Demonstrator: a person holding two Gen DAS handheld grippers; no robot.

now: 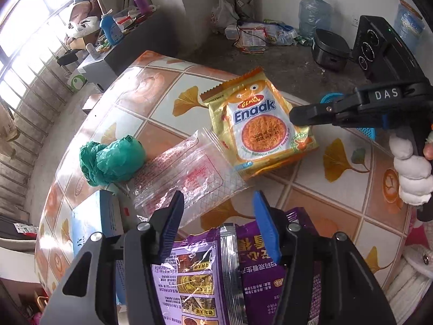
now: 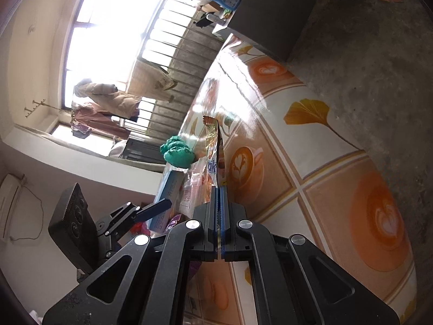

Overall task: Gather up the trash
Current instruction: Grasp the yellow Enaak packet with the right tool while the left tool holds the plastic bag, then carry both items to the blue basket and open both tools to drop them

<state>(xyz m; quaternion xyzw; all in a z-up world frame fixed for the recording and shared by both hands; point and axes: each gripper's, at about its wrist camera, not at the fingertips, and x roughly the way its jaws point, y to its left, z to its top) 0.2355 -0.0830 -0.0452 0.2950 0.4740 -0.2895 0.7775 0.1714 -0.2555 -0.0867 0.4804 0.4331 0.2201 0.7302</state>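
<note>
A yellow Enaak noodle packet [image 1: 259, 124] lies on the tiled tablecloth [image 1: 162, 103]. My right gripper [image 1: 295, 115] is shut on its right edge; in the right wrist view the packet [image 2: 216, 151] stands edge-on between the closed fingers of my right gripper [image 2: 219, 189]. A clear plastic wrapper [image 1: 186, 173] and a crumpled green bag [image 1: 113, 159] lie left of it. My left gripper [image 1: 219, 216] is open above a purple snack wrapper [image 1: 216, 276], which lies below and between its fingers. The green bag [image 2: 177, 154] also shows in the right wrist view.
A blue-and-white box [image 1: 89, 227] sits at the table's left edge, also seen in the right wrist view [image 2: 167, 197]. On the concrete floor beyond are litter [image 1: 254, 35], water jugs [image 1: 314, 16] and a black appliance [image 1: 330, 51].
</note>
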